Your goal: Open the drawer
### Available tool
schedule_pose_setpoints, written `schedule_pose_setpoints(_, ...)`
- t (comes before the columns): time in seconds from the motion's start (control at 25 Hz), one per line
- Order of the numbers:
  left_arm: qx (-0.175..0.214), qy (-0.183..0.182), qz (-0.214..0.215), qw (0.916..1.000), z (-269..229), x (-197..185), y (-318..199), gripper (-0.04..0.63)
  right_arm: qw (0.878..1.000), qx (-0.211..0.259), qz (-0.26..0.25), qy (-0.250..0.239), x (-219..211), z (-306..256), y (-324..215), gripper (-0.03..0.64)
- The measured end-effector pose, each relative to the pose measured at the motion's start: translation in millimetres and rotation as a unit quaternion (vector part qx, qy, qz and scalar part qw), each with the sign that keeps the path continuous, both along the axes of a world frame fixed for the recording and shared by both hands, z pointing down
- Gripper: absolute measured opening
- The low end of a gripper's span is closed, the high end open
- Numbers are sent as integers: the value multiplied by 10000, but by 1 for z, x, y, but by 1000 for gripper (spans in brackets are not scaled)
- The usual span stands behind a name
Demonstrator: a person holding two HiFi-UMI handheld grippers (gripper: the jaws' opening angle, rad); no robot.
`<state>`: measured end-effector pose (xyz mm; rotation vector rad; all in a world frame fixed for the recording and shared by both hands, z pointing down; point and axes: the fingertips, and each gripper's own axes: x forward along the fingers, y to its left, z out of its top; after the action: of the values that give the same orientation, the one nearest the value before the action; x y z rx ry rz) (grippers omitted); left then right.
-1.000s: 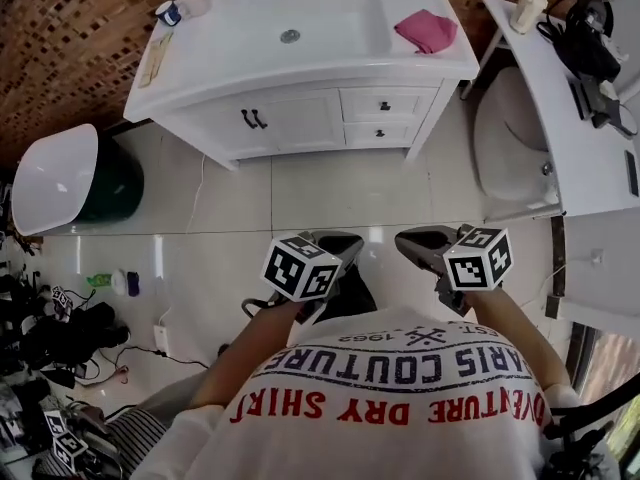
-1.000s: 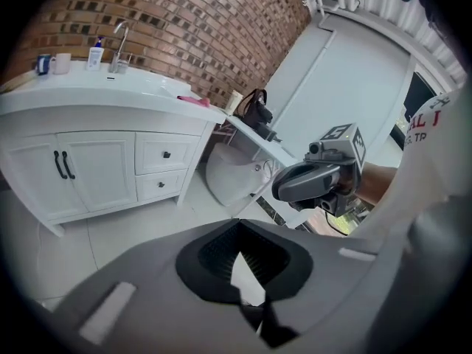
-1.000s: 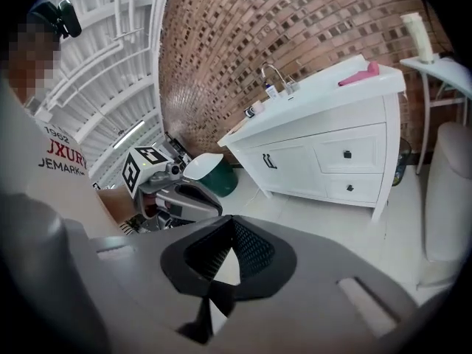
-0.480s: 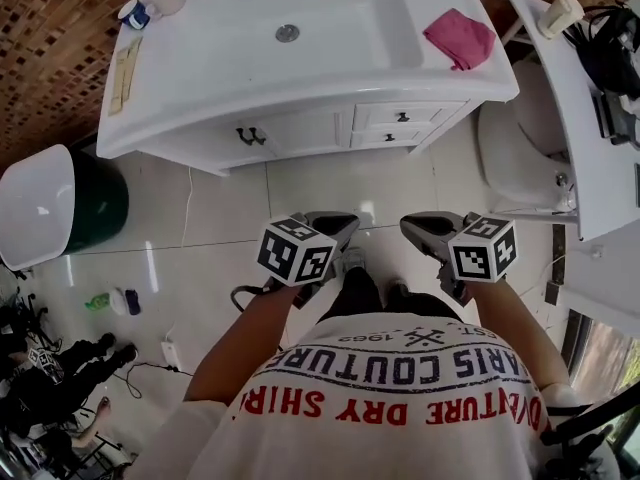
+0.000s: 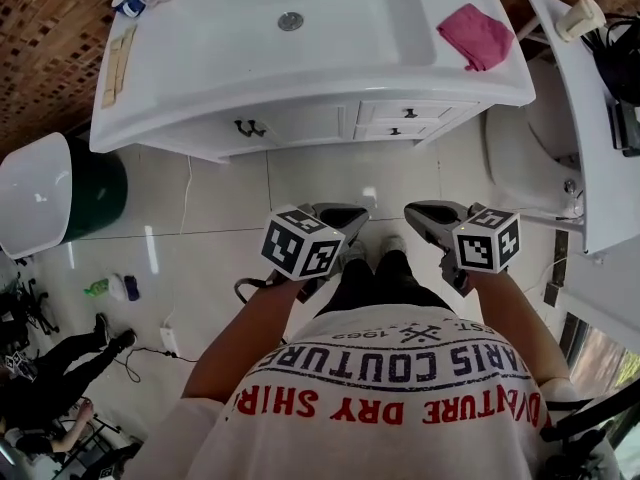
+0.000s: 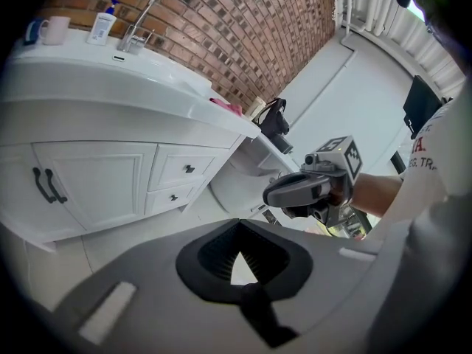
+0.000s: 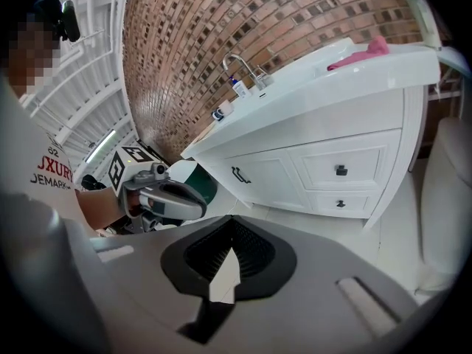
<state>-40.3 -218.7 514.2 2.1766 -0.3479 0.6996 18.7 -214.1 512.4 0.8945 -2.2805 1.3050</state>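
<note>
The white vanity (image 5: 300,103) stands ahead, with two small drawers stacked at its right. The upper drawer (image 5: 408,113) and the lower drawer (image 5: 393,129) each carry a dark knob, and both are closed. They also show as the upper drawer (image 7: 341,169) and lower drawer (image 7: 339,203) in the right gripper view, and as the upper drawer (image 6: 184,169) in the left gripper view. My left gripper (image 5: 345,213) and right gripper (image 5: 425,213) hover side by side over the floor tiles, well short of the cabinet. Both are shut and hold nothing.
A pink cloth (image 5: 475,36) lies on the basin's right rim. A toilet (image 5: 530,148) stands right of the vanity, beside a white shelf (image 5: 600,118). A green bin with a white lid (image 5: 60,193) is at left. Double doors (image 5: 247,127) fill the vanity's left.
Both grippers and the head camera have moved toward the vanity, which now sits nearer and fills the top of the view. The jaws have stayed shut.
</note>
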Motion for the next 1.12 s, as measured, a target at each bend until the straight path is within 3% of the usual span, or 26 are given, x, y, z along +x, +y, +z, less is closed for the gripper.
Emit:
schedule_pose_setpoints(0.32, -335, -321, -285, 9985, 35, -24, 7, -12, 9989, -260, 386, -80, 22, 54, -41, 9)
schedule_pose_setpoints(0.48, -505, -457, -414, 9968, 53, -36, 10, -12, 9974, -75, 647, 302, 44, 86, -80, 58)
schedule_pose_setpoints(0.68, -823, -532, -63, 9952, 72, -36, 26, -12, 9879, 104, 1406, 642, 74, 128, -133, 135)
schedule_pose_setpoints(0.84, -942, -674, -43, 9933, 91, -43, 31, -12, 9777, 249, 1753, 1128, 90, 168, -160, 205)
schedule_pose_setpoints(1.12, -1109, -865, 75, 9900, 115, -50, 41, -12, 9607, 266, 2120, 1774, 109, 217, -186, 221)
